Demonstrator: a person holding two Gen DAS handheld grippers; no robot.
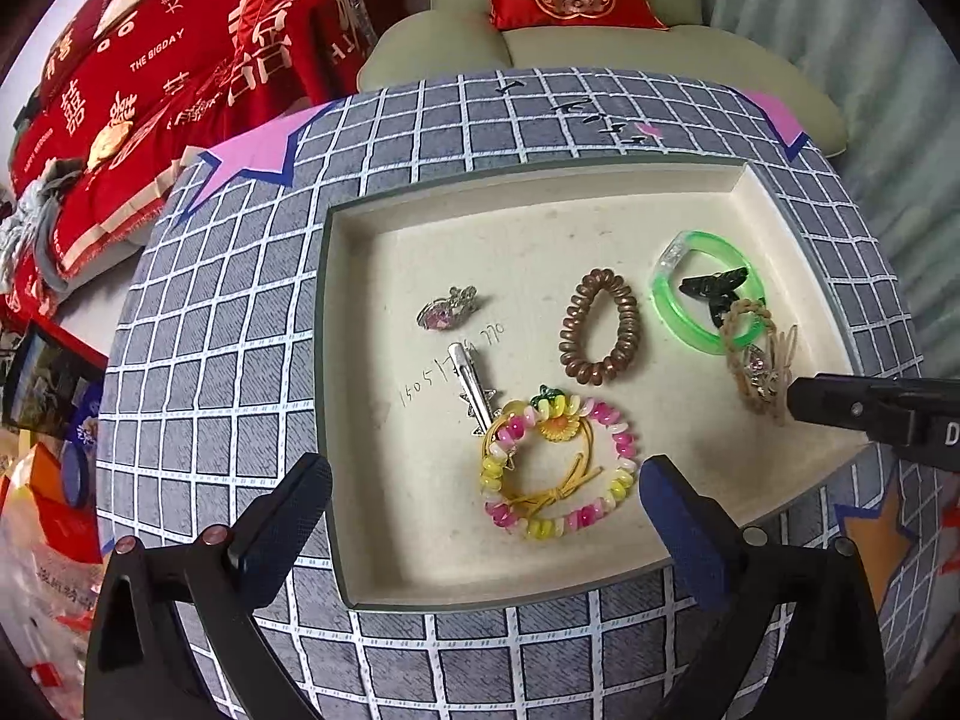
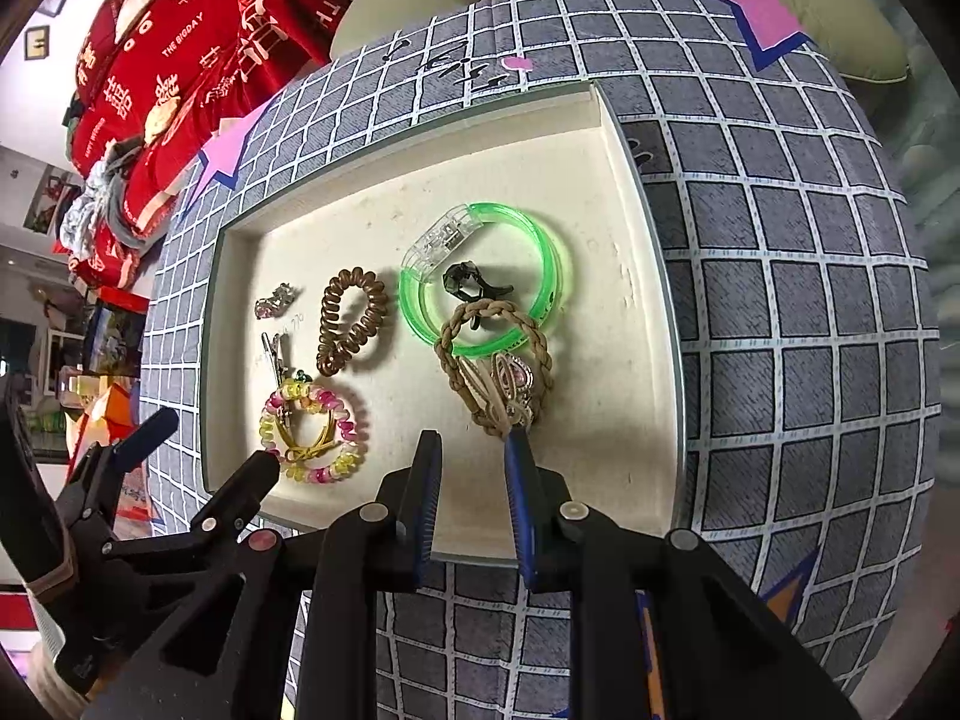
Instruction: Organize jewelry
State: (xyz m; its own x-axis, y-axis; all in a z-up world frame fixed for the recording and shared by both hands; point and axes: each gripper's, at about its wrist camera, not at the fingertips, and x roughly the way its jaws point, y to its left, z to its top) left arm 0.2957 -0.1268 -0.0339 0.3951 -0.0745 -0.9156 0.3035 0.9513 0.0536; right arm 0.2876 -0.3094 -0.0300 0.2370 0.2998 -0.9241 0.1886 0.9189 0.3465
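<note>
Now, left tool (image 1: 486, 516) spread wide around beaded bracelet (image 1: 558, 468), right tool (image 2: 471, 456) slightly apart beside braided tie (image 2: 495, 372)

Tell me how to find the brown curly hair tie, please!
Look in the cream tray sitting on the grey checked cloth. Near its middle, between the green bangle and the silver clip, lies the brown hair tie. It alone is coiled like a telephone cord, plain brown, with no beads or gems.
</note>
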